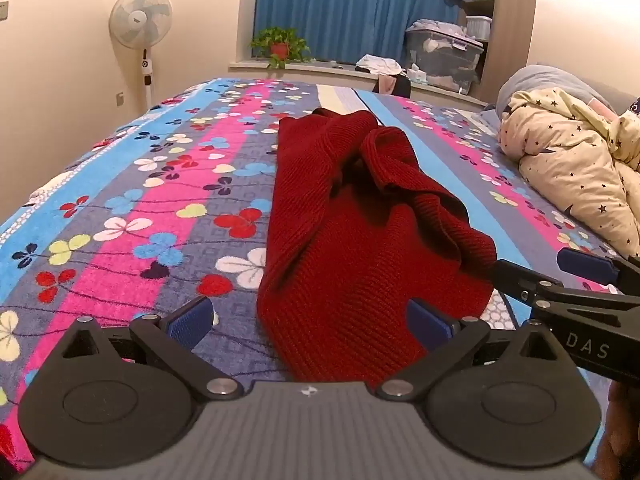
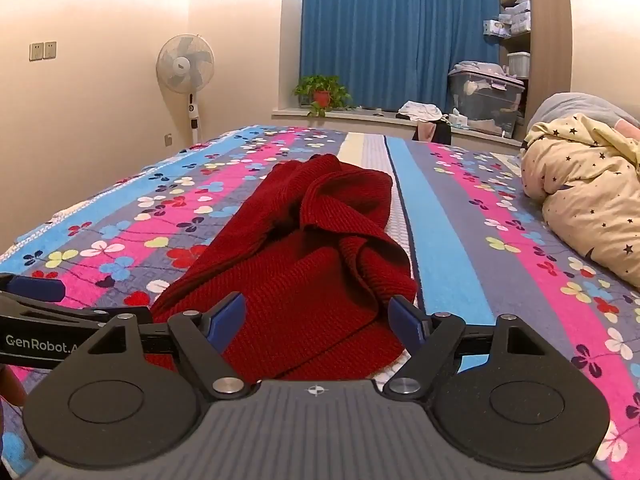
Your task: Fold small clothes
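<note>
Red knitted garment (image 1: 352, 240) lies crumpled mid-bed on the flowered bedspread (image 1: 120, 216), near edge between both tools. Left gripper (image 1: 310, 320) and right gripper (image 2: 316, 320): jaws spread wide, nothing gripped. Star-print quilt (image 2: 592, 200) bunched at right.

We see one dark red ribbed knit garment (image 1: 360, 240), rumpled and unfolded, lying on the bed straight ahead of both grippers. From our left gripper (image 1: 310, 322), its near hem sits between the wide-spread fingertips and toward the right one, and the body runs away from us into a bunched mound. A thick fold flops over the far right side, leaving a shadowed hollow in the middle. From our right gripper (image 2: 320, 320), the same near edge lies between the parted fingertips, spreading leftward beyond the left one, with the heaped folds farther off.
</note>
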A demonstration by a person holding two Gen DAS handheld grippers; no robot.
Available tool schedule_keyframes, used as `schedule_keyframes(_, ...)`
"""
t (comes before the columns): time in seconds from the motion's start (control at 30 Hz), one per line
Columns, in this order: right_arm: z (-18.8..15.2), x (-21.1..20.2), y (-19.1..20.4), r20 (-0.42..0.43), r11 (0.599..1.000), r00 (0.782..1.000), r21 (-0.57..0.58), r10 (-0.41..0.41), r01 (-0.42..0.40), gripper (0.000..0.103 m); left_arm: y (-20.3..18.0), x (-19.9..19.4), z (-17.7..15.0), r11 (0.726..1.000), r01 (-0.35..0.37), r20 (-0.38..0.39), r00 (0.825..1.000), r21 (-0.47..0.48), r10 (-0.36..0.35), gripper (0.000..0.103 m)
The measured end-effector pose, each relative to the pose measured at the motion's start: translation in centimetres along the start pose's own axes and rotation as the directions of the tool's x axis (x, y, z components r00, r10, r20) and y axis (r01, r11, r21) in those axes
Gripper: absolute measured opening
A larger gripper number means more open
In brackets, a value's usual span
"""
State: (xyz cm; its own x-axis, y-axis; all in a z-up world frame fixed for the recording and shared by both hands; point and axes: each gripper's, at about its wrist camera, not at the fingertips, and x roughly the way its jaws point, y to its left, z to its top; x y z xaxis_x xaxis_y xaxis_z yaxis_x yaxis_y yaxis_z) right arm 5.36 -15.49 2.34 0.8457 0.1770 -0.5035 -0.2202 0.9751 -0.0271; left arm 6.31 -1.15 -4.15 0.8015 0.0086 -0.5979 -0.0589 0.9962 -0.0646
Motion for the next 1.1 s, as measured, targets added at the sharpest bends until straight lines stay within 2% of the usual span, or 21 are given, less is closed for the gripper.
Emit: schedule_keyframes(1.1, -0.1, -0.15, 0.54, 0.005, 1.0, 1.0, -0.023, -0.007, 0.007, 0.079, -0.19, 0.09, -0.35, 1.0, 0.007, -0.002, 1.0, 0.013, -0.007, 0.102)
